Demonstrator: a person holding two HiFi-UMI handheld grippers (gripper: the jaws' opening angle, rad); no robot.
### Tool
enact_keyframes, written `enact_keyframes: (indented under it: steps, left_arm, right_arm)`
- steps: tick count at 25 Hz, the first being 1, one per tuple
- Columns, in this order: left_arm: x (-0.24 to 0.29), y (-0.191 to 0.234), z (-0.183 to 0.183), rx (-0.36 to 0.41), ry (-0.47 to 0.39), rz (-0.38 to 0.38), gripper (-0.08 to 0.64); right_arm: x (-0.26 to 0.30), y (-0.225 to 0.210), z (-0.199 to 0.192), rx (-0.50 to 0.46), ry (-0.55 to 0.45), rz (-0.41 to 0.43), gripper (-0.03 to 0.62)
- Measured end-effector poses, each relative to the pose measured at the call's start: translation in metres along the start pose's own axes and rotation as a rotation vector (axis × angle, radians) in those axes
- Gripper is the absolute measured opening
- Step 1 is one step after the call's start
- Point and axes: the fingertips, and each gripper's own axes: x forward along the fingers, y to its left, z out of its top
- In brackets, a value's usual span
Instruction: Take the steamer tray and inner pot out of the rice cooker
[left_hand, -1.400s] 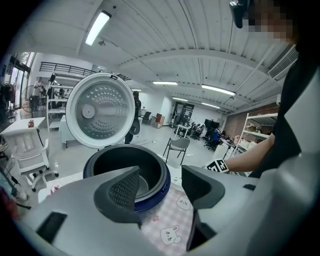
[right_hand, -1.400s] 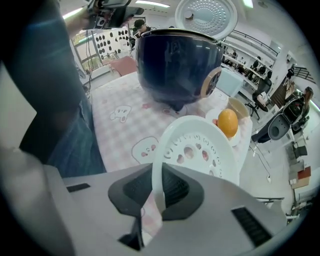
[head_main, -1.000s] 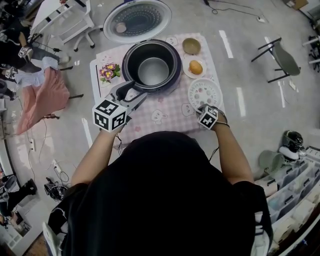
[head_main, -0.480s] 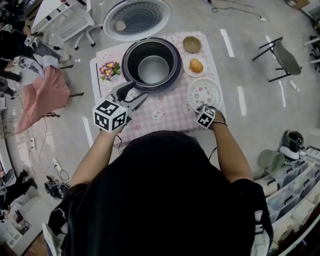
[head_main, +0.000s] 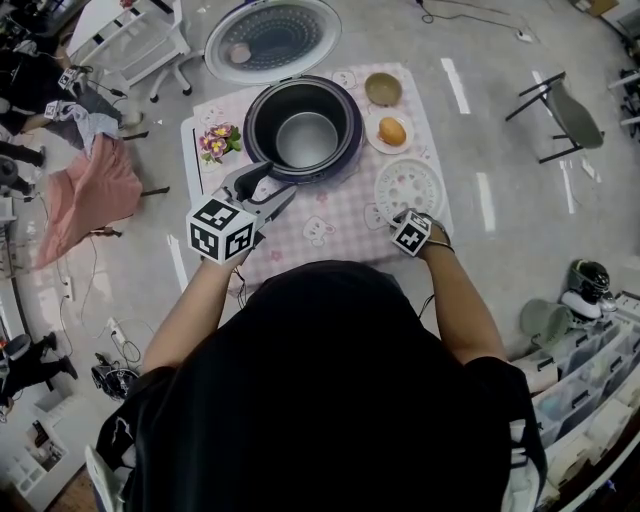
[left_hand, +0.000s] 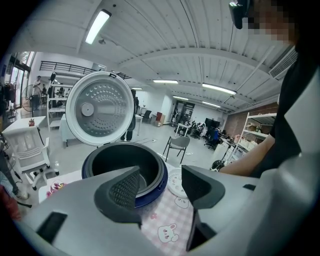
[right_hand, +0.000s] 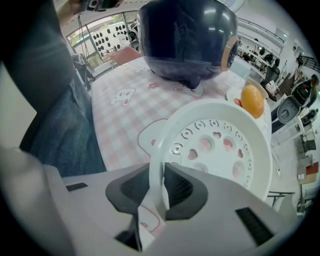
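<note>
While the steamer tray (right_hand: 220, 150) lies flat on the pink checked cloth (head_main: 330, 225) to the right of the rice cooker (head_main: 352, 150), its near rim stands upright between the jaws of the right gripper (right_hand: 161, 187). Those jaws have just been opening. The pads now sit close to the white rim on either side and do not look to squeeze it. The inner pot (head_main: 306, 140) sits inside the cooker, whose round lid (head_main: 274, 38) stands swung open behind it.

Just beyond the tray is a small plate with an orange, egg-shaped thing (head_main: 392, 133), and past that a little bowl (head_main: 383, 91). A flower picture (head_main: 217, 143) lies left of the cooker.

Pointing steeply down at the tray's near edge, the right gripper shows its marker cube uppermost. The left gripper (left_hand: 160, 186) slants gently downward toward the cooker's near-left side, jaws wide apart with only cloth and the cooker's wall seen through the gap. Both forearms reach forward over the table's near edge.
</note>
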Motion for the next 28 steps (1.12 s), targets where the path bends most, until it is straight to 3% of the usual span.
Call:
enact_keyframes:
  steps: [6, 10, 19, 28]
  left_arm:
    - [0.0, 0.002, 0.0, 0.004, -0.004, -0.002, 0.279]
    - [-0.003, 0.0, 0.004, 0.006, -0.012, -0.003, 0.279]
    - [-0.014, 0.008, 0.014, 0.015, -0.047, 0.014, 0.279]
    - [-0.033, 0.032, 0.006, -0.017, -0.063, 0.073, 0.279]
  right_arm:
    - [-0.022, -0.008, 0.019, 0.07, -0.114, -0.011, 0.141]
    - [-0.042, -0.012, 0.033, 0.143, -0.219, 0.029, 0.173]
    - [-0.128, -0.069, 0.078, 0.308, -0.486, -0.052, 0.2]
    - [-0.24, -0.111, 0.132, 0.357, -0.786, -0.158, 0.221]
